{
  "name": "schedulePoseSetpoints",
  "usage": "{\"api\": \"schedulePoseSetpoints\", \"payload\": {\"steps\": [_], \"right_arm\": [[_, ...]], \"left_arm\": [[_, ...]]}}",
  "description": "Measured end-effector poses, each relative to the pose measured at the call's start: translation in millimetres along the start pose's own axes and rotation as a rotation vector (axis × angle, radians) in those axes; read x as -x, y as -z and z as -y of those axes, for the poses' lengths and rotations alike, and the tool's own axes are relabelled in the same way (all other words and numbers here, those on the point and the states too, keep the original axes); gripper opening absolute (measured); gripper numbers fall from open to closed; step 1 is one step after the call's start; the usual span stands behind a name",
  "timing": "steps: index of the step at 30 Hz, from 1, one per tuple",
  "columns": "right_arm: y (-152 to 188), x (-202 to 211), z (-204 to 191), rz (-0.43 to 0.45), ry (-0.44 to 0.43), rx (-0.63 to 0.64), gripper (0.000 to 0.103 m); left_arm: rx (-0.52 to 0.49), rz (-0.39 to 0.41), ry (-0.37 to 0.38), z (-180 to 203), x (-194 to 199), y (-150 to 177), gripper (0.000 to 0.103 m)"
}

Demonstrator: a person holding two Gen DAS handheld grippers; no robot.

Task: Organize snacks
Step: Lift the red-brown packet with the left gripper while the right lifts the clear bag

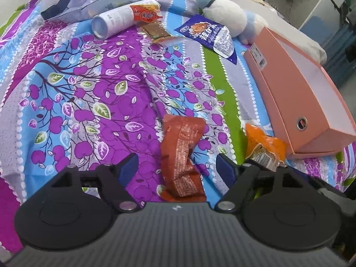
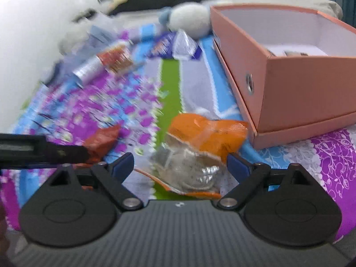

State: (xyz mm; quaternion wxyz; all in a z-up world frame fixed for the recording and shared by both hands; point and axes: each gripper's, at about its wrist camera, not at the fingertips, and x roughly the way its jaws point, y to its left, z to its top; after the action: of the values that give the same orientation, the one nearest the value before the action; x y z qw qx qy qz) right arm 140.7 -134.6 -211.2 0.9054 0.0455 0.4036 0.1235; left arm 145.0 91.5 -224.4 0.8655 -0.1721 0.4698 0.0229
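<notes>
A red-brown snack packet (image 1: 182, 146) lies crumpled on the patterned bedsheet between the wide-apart fingers of my left gripper (image 1: 176, 166), which is open; its pads do not touch the packet. An orange and clear snack packet (image 2: 207, 135) lies between the fingers of my right gripper (image 2: 179, 165), also open and not pressing on it. The same orange packet (image 1: 264, 144) shows to the right in the left wrist view, beside an open pink box (image 2: 289, 84). The box (image 1: 300, 84) holds a small item, barely visible. The right wrist view is blurred.
At the far side of the sheet lie a blue snack packet (image 1: 207, 33), a red and clear snack packet (image 1: 151, 22), a white bottle (image 1: 113, 22) on its side, a plastic bag (image 1: 89, 2) and a white plush toy (image 1: 224, 15). The left gripper's side (image 2: 33, 151) enters at left.
</notes>
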Motion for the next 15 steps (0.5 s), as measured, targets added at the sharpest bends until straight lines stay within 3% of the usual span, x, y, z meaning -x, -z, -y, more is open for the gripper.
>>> {"api": "schedulePoseSetpoints", "payload": {"steps": [7, 13, 15], "right_arm": [[-4, -18, -1, -0.02, 0.025, -0.018, 0.091], [-3, -10, -2, -0.001, 0.009, 0.04, 0.075], [-4, -6, -1, 0.007, 0.004, 0.05, 0.074]], "left_arm": [[0.017, -0.017, 0.002, -6, 0, 0, 0.08], [0.033, -0.026, 0.003, -7, -2, 1, 0.08], [0.028, -0.025, 0.004, -6, -2, 0, 0.08]]}}
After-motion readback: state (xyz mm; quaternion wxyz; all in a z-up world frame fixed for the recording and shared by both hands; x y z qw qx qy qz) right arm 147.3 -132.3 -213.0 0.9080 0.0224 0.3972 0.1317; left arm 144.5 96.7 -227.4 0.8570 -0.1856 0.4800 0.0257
